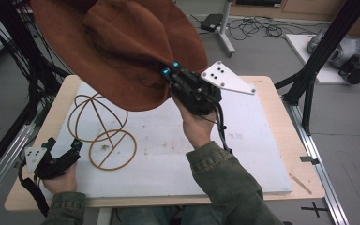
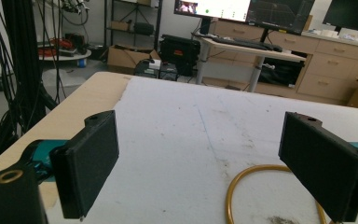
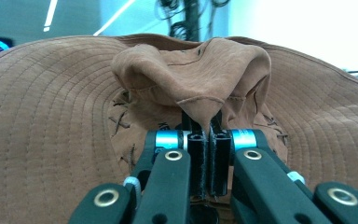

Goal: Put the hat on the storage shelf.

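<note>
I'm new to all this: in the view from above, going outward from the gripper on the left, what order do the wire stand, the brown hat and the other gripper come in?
Measured from the left gripper:
1. Wire stand, just beside it on the white mat.
2. Brown hat, lifted above the table's far left.
3. Right gripper, toward the middle, pinching the hat's crown.

- A wooden table (image 1: 281,117) stands on the grey floor (image 1: 347,140).
- A big white board (image 1: 243,154) lies flat on the table (it covers most of the top).
- A gold wire stand (image 1: 104,136) sits on the white board, near the left side.
</note>
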Demonstrator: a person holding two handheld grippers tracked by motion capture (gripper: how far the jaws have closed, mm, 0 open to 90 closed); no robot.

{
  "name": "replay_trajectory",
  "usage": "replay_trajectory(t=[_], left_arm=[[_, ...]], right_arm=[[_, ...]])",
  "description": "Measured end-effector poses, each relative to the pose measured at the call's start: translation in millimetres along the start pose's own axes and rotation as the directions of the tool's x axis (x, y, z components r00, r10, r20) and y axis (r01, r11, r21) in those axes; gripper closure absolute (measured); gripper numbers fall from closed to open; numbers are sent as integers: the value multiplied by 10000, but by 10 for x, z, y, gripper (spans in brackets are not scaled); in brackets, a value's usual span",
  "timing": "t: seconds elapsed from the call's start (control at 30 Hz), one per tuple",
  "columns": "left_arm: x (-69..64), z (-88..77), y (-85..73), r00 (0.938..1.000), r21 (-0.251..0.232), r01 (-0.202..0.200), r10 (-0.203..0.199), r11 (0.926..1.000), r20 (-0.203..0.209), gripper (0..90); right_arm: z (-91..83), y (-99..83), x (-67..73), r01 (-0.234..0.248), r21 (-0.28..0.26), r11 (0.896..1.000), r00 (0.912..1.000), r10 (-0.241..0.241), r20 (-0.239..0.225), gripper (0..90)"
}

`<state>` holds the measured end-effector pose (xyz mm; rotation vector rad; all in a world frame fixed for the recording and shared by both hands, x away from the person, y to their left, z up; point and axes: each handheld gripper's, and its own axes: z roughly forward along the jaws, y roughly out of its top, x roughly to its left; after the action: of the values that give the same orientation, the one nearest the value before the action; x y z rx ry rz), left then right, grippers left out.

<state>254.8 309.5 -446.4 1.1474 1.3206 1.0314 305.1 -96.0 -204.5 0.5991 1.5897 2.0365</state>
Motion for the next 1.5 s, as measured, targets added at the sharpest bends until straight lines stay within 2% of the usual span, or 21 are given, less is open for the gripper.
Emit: replay_trajectory(t=[0.17,0.27,0.3,0.43,0.53,0.73,0.8,0.83,0.9,1.33,1.4,1.47,1.5], left_arm=[[46,-31,3,9999,18,28,-28,10000,-111,124],[55,-34,4,9998,-71,121,-122,9999,-152,124],[57,-36,4,9998,-64,92,-93,9999,-153,124],[51,-40,9,9999,-57,56,-57,10000,-150,124],[56,-42,7,9998,-113,93,-95,9999,-192,124],[99,-69,2,9988,-190,323,-329,9993,-350,124],[112,-80,0,9985,-249,345,-355,9991,-411,124],[118,-84,0,9984,-250,365,-375,9990,-431,124],[125,-87,-2,9981,-241,381,-393,9990,-478,124],[103,-92,8,9989,-290,188,-201,9994,-435,124],[99,-91,8,9989,-290,169,-182,9994,-438,124],[99,-90,8,9990,-295,148,-160,9995,-427,124],[97,-88,6,9989,-310,153,-167,9994,-442,124]], right_arm=[[116,-115,67,-113,390,9992,9966,144,-807,899],[185,-179,113,-40,856,9963,9897,162,-1424,899],[185,-179,113,-40,856,9963,9897,162,-1424,899],[287,-263,169,11,1308,9914,9804,247,-1955,900],[390,-358,222,128,1758,9843,9751,267,-2200,900],[514,-583,286,129,2435,9698,9713,458,-2336,900],[539,-711,317,345,2852,9578,9678,393,-2488,900],[539,-711,317,345,2852,9578,9678,393,-2488,900],[546,-793,354,649,3124,9477,9648,204,-2622,899],[558,-825,348,678,3192,9453,9636,209,-2665,896],[568,-837,352,653,3285,9423,9636,260,-2661,872],[573,-837,336,622,3316,9414,9590,357,-2813,683],[570,-823,309,440,3292,9432,9528,594,-2976,620]])
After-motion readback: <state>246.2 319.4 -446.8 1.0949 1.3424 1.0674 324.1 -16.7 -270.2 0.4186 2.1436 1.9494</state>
